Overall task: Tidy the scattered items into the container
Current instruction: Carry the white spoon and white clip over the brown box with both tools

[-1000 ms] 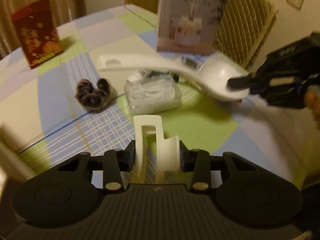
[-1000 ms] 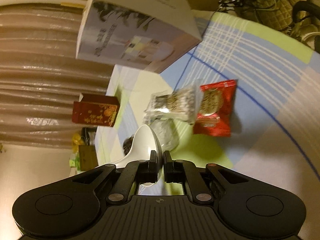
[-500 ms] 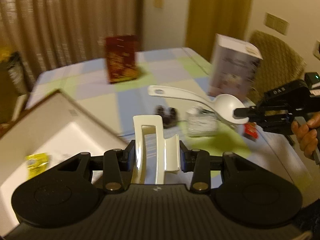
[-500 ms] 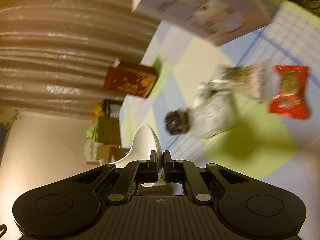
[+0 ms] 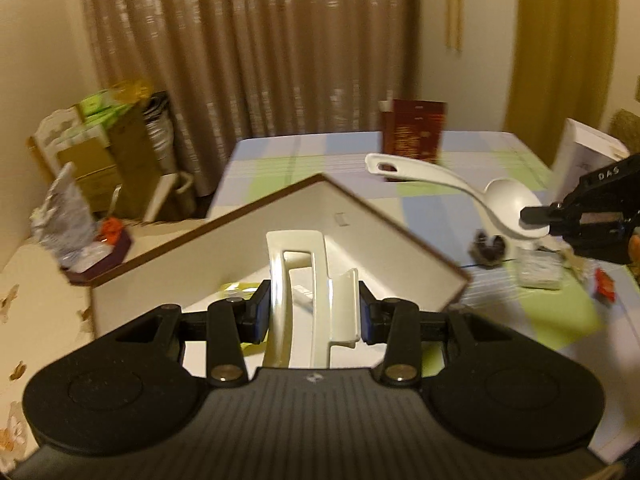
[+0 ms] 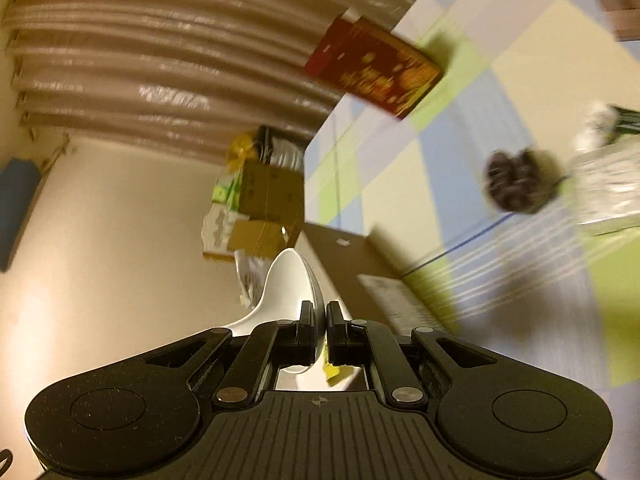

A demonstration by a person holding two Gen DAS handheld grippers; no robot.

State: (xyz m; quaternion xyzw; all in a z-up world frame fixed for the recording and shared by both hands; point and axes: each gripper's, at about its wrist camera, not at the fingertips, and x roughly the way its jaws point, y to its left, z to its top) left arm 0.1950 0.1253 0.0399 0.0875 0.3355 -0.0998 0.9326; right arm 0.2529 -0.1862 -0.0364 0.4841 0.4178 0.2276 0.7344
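Above near container (image 5: pixel 384 216): left tool (image 5: pixel 312 312) clamped on stiff, light clip (image 5: pixel 298 280); right tool (image 6: pixel 318 334) pinching slippery ladle (image 5: pixel 508 210) bowl rim, long handle levering.

A cream plastic clip (image 5: pixel 310 280) stood upright, held above the open white-lined box (image 5: pixel 360 216) with brown rim. A white ladle (image 5: pixel 460 192) hung in the air over the table, bowl pinched, handle pointing toward the box. A yellow packet (image 5: pixel 236 288) lay inside the box. A dark scrunchie (image 5: pixel 489 249), a clear packet (image 5: pixel 540 272) and a red sachet (image 5: pixel 605 285) lay on the checked cloth.
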